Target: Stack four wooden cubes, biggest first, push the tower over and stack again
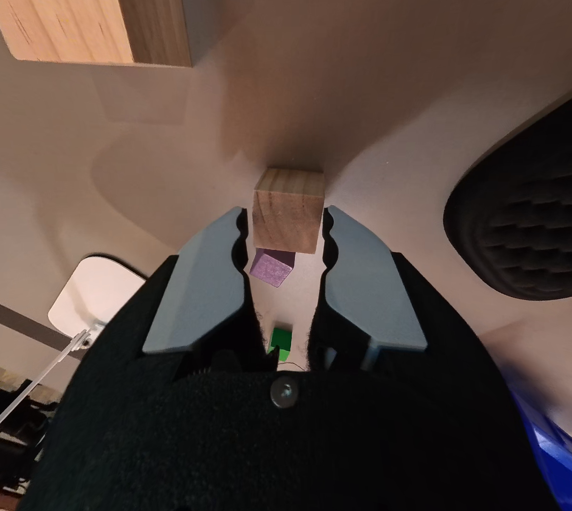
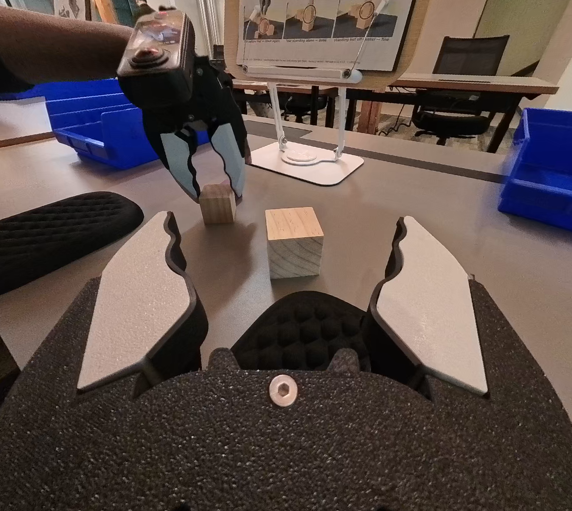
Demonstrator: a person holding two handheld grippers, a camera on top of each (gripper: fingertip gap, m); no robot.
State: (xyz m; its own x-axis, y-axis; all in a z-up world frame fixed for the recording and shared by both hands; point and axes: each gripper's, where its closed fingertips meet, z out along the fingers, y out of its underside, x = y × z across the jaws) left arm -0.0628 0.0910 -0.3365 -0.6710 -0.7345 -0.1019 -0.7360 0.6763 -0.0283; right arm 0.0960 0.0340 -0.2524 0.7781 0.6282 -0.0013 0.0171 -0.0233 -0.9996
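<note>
Two hand-held grippers over a grey worktop (image 2: 402, 217) with wooden cubes.
The right gripper (image 2: 284, 248), jaws wide, holds nothing; the larger cube (image 2: 294, 242) stands between its fingertips. The left gripper (image 1: 285, 217) brackets the smaller cube (image 1: 286, 217), slim gaps showing at both pads, the purple cube (image 1: 270, 268) just behind it.

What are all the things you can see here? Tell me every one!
Small wooden cube: one, pale wood, on the table between the left gripper's fingers.
Big wooden cube: one, pale wood, ahead of the right gripper.
Purple cube: one, just behind the small wooden cube.
Green cube: one, farther back.
Blue bins: two, at the table's left and right.
Black pads: two, near edge.
White stand: one, holds a printed sheet.
Table: grey.
Left gripper: around the small cube, narrow gaps each side.
Right gripper: wide open, empty.
</note>
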